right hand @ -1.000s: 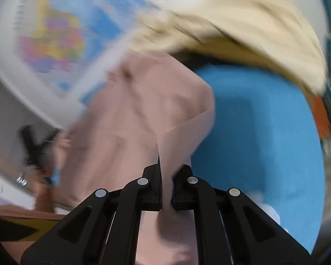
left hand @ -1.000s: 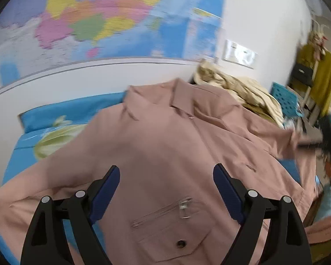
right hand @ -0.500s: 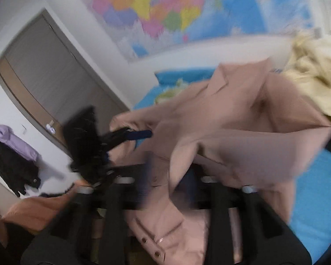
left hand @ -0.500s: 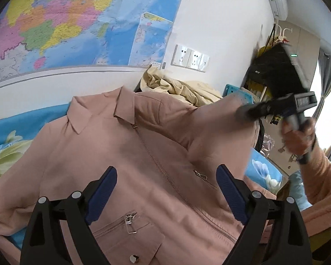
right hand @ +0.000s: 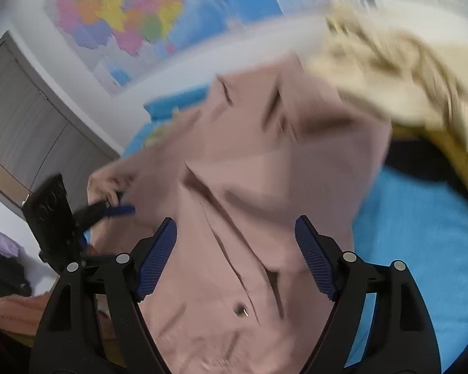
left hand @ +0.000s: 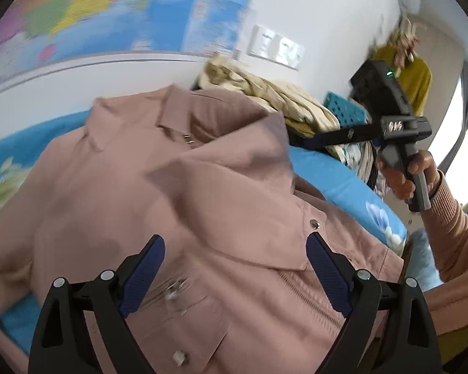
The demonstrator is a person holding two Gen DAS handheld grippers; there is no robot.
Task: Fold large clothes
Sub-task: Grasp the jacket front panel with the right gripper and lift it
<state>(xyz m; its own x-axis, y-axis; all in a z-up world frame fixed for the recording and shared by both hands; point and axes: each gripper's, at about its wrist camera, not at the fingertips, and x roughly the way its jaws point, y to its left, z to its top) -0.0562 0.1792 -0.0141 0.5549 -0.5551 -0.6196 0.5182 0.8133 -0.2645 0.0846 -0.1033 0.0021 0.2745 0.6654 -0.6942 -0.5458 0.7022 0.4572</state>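
A dusty-pink zip jacket point(left hand: 159, 193) lies front up on the blue bedsheet point(left hand: 333, 177), collar toward the wall. Its right sleeve is folded across the chest. My left gripper point(left hand: 234, 268) is open and empty above the jacket's lower front, near the chest pocket. My right gripper point(right hand: 235, 252) is open and empty above the jacket point(right hand: 265, 193); it also shows in the left wrist view point(left hand: 309, 140), held at the jacket's right edge. The left gripper shows in the right wrist view point(right hand: 121, 210) at the jacket's left side.
A crumpled cream garment point(left hand: 265, 99) lies at the head of the bed, also in the right wrist view point(right hand: 399, 62). A map point(left hand: 78, 15) covers the wall behind. A teal crate point(left hand: 346, 112) and hanging clothes point(left hand: 415, 78) stand to the right. Wardrobe doors point(right hand: 25, 118) are at left.
My right gripper carried the sleeve over the chest, opened and let it go. The sleeve now lies folded across the jacket. My left gripper stayed open over the lower front.
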